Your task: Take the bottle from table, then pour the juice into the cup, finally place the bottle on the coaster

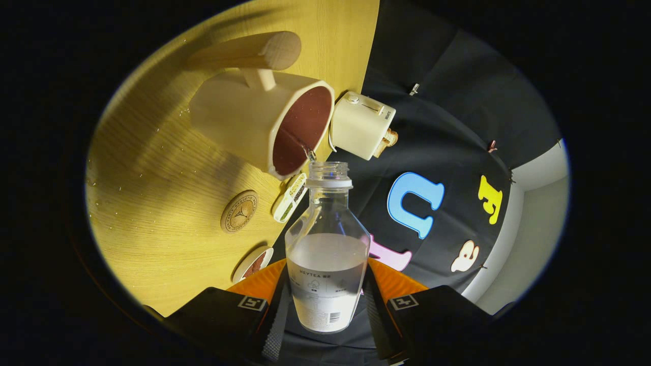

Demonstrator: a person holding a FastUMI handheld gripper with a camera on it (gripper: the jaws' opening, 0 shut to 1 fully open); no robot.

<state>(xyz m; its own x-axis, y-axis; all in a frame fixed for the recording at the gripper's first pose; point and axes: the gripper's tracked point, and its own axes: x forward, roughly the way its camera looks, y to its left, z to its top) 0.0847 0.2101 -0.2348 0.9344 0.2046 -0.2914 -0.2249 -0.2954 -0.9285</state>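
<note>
My gripper (325,300) is shut on a clear, uncapped bottle (326,254). Both orange-and-black fingers (264,292) press on its lower sides. The bottle is about half full of cloudy white juice. It is tipped over, so the wooden table looks tilted. Its open mouth sits at the rim of a cream cup (254,119) with a wooden handle and a dark brown inside. A thin trickle runs from the mouth into the cup. A round wooden coaster (239,211) lies on the table beside the cup, nearer to my fingers.
A cream toaster (362,124) with a slice of bread stands by the table's edge beyond the cup. A small white oblong item (290,198) and a small round dish (253,264) lie near that edge. The yellow wooden table (152,193) spreads past the coaster.
</note>
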